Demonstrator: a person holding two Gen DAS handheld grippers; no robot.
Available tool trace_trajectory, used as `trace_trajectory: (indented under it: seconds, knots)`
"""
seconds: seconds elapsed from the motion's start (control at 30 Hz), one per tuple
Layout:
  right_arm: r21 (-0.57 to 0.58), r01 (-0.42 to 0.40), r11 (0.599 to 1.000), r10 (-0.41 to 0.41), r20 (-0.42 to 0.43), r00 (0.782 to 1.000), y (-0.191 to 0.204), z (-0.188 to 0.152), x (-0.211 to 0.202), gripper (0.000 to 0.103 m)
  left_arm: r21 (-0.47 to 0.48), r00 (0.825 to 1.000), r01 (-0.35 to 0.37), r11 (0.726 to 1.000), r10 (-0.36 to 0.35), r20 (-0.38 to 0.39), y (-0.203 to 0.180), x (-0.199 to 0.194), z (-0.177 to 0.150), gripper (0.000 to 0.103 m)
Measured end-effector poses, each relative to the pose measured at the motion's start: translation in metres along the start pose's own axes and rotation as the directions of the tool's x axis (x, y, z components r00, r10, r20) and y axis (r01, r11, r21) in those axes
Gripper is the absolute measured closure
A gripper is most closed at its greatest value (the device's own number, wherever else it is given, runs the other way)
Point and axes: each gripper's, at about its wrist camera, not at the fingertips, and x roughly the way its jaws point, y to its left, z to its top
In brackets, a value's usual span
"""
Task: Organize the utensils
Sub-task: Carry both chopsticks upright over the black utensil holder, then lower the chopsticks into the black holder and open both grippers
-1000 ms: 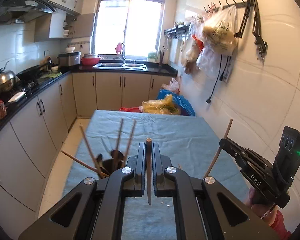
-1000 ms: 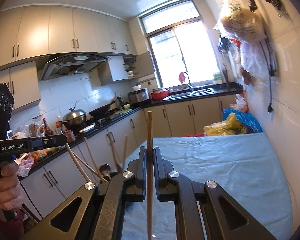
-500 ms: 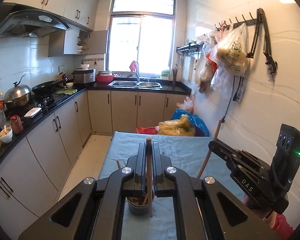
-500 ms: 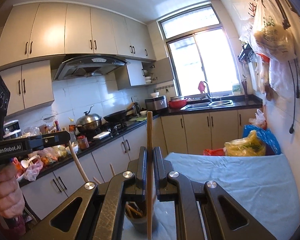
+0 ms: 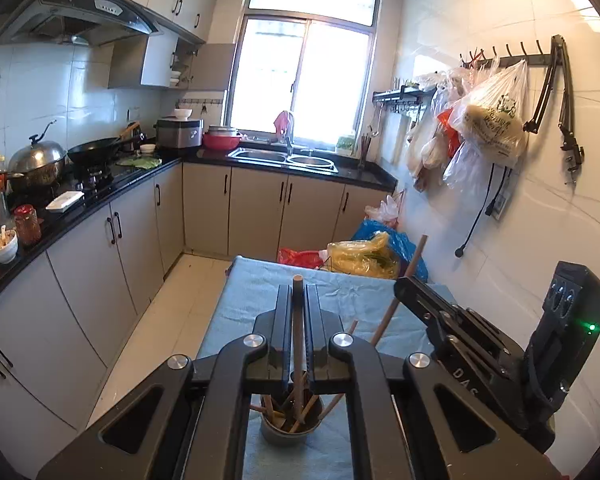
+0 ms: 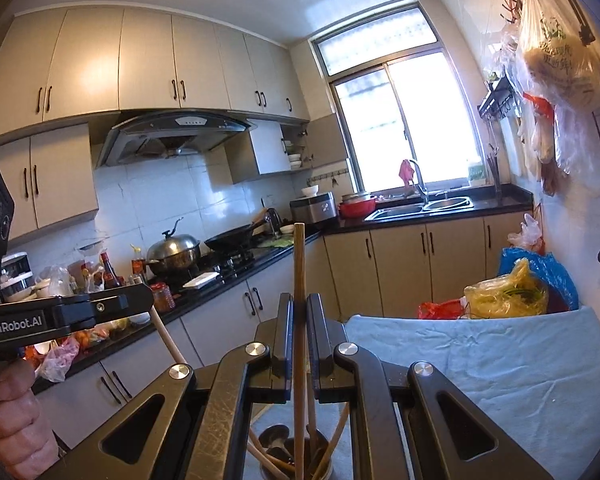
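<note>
- Chopsticks are what we are sorting: several wooden ones already stand in the metal utensil cup (image 5: 291, 424), which sits on the table's blue cloth (image 5: 340, 292) directly below both grippers.
- Our left gripper (image 5: 298, 320) has its jaws pressed narrow on one wooden chopstick (image 5: 297, 344), held roughly upright with its lower end down among the sticks in the cup.
- Our right gripper (image 6: 299, 340) is likewise clamped on a second chopstick (image 6: 299, 288), its top rising well above the jaws and its lower end reaching into the same cup (image 6: 296, 456).
- A dark spoon-like utensil (image 6: 274, 438) also rests in the cup; we cannot tell its exact kind.
- We judge the task to be near its end: most sticks are housed, and these two are lined up over or inside the cup but not yet let go.
- What remains, as we read it, is to open each claw so the sticks drop in. We see no loose utensils on the visible cloth, though the grippers hide much of the near part.
</note>
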Motion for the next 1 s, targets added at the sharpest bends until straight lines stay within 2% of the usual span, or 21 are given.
trace_trajectory:
  seconds: [0.5,1.0]
  knots:
    - [-0.003,0.022,1.0,-0.022,-0.079,0.997,-0.012,-0.042,0.038,0.096,-0.008,0.996,-0.038,0.999,0.037,-0.084,0.021,0.034,-0.038,0.098]
    - [-0.013,0.045,0.999,-0.046,-0.173,0.984,-0.013,-0.073,0.051,0.096,0.026,0.99,-0.104,0.994,0.106,-0.096,0.026,0.052,-0.064,0.097]
